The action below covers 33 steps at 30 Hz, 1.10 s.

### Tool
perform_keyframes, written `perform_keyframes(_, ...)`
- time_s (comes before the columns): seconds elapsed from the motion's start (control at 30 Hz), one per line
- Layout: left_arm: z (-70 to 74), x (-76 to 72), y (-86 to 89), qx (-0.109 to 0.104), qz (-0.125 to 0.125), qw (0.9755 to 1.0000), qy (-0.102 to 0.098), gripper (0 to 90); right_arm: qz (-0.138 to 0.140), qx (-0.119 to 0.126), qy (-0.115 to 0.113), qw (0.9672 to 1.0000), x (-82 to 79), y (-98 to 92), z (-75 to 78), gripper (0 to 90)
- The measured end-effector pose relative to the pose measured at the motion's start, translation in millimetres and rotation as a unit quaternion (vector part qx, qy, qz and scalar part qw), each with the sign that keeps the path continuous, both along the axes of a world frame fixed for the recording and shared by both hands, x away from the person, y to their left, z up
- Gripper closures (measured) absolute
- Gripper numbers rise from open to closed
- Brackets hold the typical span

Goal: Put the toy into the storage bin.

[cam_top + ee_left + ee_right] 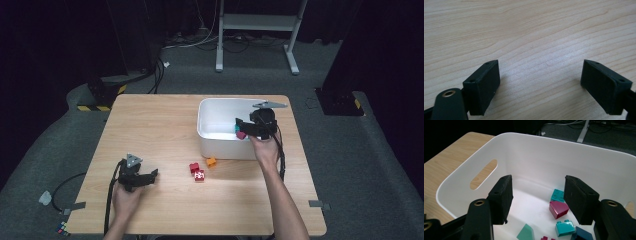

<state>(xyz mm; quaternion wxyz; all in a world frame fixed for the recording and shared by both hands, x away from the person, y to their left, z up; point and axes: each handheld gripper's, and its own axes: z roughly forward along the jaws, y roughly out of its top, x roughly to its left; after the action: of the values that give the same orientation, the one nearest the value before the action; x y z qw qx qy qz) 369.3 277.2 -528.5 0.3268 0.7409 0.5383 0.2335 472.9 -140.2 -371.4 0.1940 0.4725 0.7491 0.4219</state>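
I am holding the right gripper (243, 128), fingers apart and empty, over the white bin (210, 142) near the surface's far right corner, where the small, light, stiff, slick plastic bricks (559, 209) are lying, best pinched across flat sides, while the left gripper (150, 176) is idling, fingers apart, near the front left corner.

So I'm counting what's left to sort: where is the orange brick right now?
In the high view the orange brick lies on the table, just in front of the white bin, right of the two red bricks.

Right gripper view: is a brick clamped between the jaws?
No. The right gripper has its jaws apart with nothing between them, and the bricks, such as the magenta brick, lie loose in the white bin.
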Motion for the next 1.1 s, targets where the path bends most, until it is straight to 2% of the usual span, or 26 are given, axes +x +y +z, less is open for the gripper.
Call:
perform_keyframes(0.23, 0.0, 0.0, 0.0, 0.000, 0.000, 1.0000, 0.000, 15.9, 0.022, 0.016, -0.034, 0.9990, -20.7, 0.3, 5.7, 40.8)
perform_keyframes(0.5, 0.0, 0.0, 0.0, 0.000, 0.000, 1.0000, 0.000, 15.9, 0.046, 0.035, -0.070, 0.9959, -51.2, -3.5, 10.1, 41.0)
perform_keyframes(0.8, 0.0, 0.0, 0.0, 0.000, 0.000, 1.0000, 0.000, 15.9, 0.066, 0.034, -0.084, 0.9937, -76.7, 0.4, 7.4, 41.1)
perform_keyframes(1.1, 0.0, 0.0, -0.2, -0.001, 0.000, 1.0000, 0.000, 15.9, 0.077, 0.032, -0.084, 0.9930, -94.0, 7.5, -12.5, 40.3)
